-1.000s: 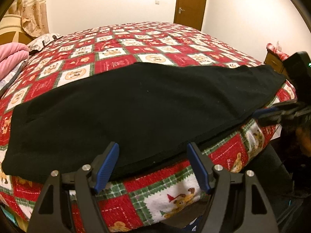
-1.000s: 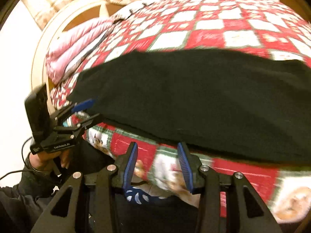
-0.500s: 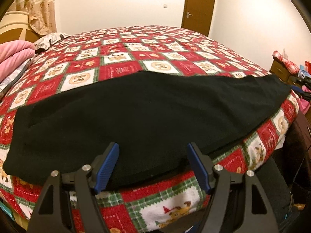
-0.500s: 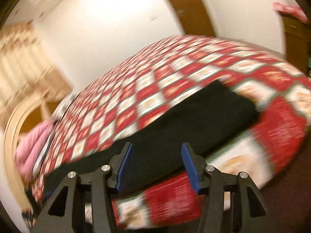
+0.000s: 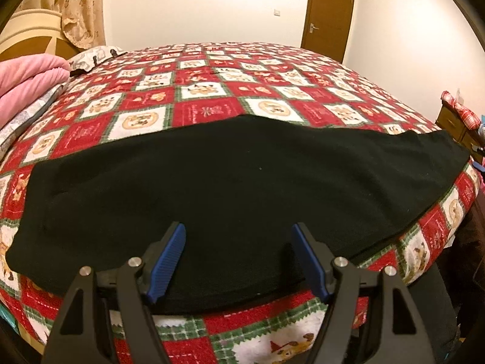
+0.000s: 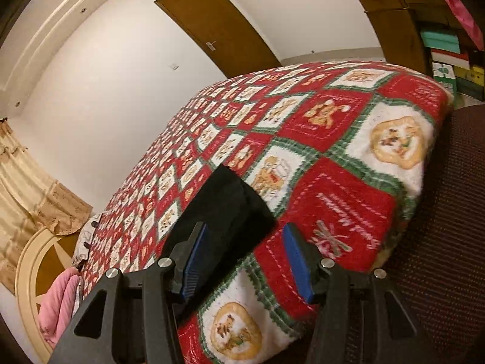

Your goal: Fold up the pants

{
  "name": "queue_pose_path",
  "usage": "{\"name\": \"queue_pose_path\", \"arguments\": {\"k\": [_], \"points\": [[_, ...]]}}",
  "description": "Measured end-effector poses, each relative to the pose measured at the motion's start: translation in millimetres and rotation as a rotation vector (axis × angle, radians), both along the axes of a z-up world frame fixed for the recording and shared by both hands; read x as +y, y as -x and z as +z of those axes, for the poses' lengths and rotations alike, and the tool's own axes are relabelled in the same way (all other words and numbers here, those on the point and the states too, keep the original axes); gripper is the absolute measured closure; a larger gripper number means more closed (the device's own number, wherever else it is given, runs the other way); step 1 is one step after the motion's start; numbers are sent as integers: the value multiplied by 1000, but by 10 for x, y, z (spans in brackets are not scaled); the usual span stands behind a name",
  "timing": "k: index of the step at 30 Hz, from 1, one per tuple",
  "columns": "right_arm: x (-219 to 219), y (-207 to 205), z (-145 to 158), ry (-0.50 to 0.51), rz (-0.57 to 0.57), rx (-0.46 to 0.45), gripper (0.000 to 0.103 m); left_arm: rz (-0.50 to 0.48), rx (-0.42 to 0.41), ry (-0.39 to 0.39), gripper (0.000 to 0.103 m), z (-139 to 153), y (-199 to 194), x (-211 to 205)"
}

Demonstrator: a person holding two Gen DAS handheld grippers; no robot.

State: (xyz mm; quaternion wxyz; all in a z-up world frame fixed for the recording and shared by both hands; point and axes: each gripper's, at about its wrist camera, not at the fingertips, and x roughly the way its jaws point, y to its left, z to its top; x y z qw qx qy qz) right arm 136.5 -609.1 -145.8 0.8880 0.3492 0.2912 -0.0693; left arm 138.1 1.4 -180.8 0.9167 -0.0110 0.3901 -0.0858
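Black pants (image 5: 230,182) are lying seemingly halved lengthwise along the bedspread's (image 5: 212,91) near edge; cross-folds are remaining, with left gripper (image 5: 239,257) and right gripper (image 6: 242,261) both hovering agape, gripping nothing.

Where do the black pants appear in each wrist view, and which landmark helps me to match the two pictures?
Left wrist view: the black pants stretch across the middle, lying flat on the checked bedspread.
Right wrist view: only one narrow end of the pants shows, lower centre, near the bed's corner.
Shared landmark: the brown door.

Both tongs (image 5: 238,261) (image 6: 242,261) open, empty
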Motion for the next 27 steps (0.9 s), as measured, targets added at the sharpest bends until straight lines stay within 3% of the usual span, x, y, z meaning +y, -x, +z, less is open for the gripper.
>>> {"name": "queue_pose_path", "arguments": {"k": [13, 15, 18, 27], "points": [[102, -169, -87, 108, -24, -51, 51, 15, -17, 33, 28, -2, 45, 84], [68, -148, -105, 106, -41, -54, 65, 15, -19, 37, 28, -11, 50, 92], [-32, -103, -147, 60, -60, -71, 79, 12, -22, 39, 28, -13, 55, 104], [18, -4, -26, 70, -46, -133, 92, 15, -23, 57, 28, -10, 71, 119]]}}
